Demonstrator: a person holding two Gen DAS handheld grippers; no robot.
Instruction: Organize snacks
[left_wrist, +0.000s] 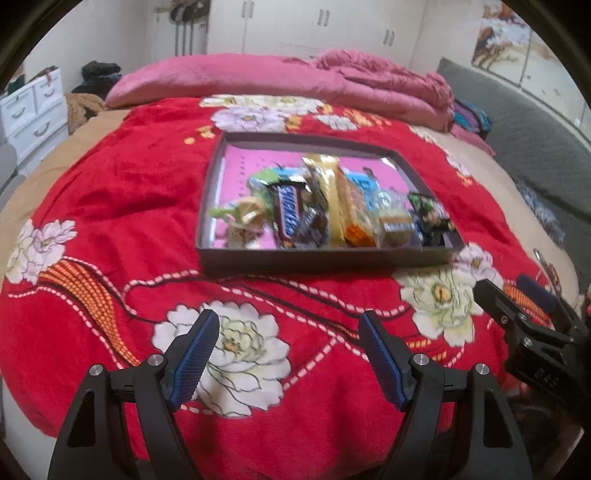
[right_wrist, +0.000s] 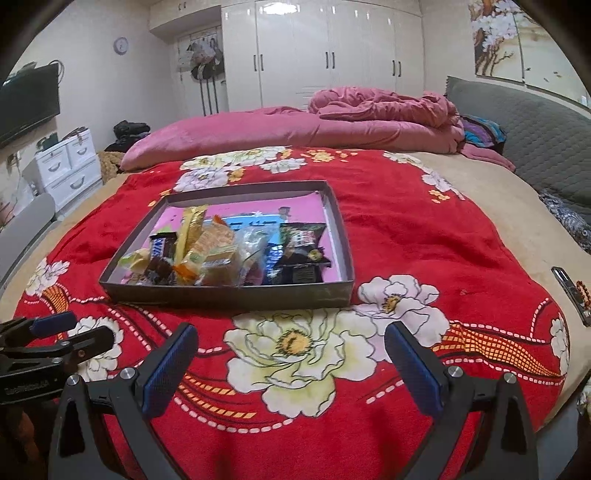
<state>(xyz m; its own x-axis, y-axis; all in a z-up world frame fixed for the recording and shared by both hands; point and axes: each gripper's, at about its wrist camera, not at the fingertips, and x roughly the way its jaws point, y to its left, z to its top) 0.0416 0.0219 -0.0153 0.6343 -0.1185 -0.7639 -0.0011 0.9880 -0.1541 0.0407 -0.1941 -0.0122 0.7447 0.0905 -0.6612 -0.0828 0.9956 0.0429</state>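
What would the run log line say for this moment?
left gripper: open, empty | right gripper: open, empty | snacks: piled in tray | tray: on red blanket

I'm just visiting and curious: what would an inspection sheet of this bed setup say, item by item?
Surface: red flowered blanket spread over a bed.
Job's things: shallow grey box with a pink floor, holding a heap of wrapped snacks, among them a Snickers bar and a dark packet.
Clutter: small dark object near the bed's edge, too small to tell.
Grippers: left hand-held gripper open and empty; right hand-held gripper open and empty; both short of the box.
Cables: nothing seen.
Surroundings: pink bedding, white wardrobe, white drawers, wall television.
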